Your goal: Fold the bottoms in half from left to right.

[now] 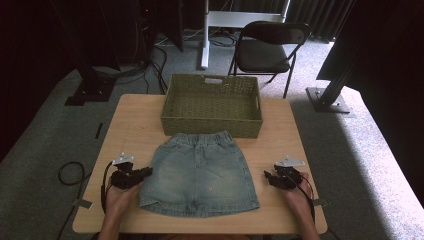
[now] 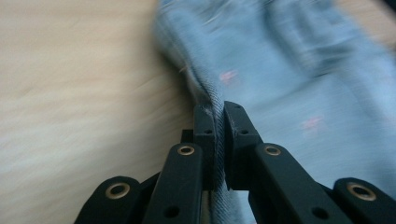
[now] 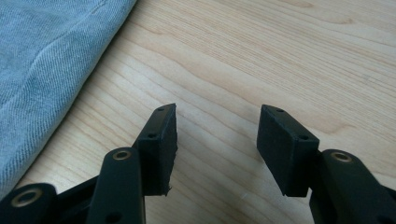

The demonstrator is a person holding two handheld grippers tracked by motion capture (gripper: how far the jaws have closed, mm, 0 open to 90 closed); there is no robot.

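From above, the left gripper [image 1: 146, 172] meets the skirt [image 1: 200, 172] at nine o'clock, its own view showing jaws pinching the edge, while the right gripper [image 3: 217, 135] gapes over bare table [image 3: 280, 56].

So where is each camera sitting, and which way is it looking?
High view: above the person's side, looking forward and down on the light wooden table, the green woven basket and the faded blue denim skirt; both forearms and hands show.
Left gripper view: rides the left gripper, looking along black jaws shut on the skirt's edge.
Right gripper view: rides the right gripper, jaws open over bare wood.
Shared: both gripper views show the skirt and the table.
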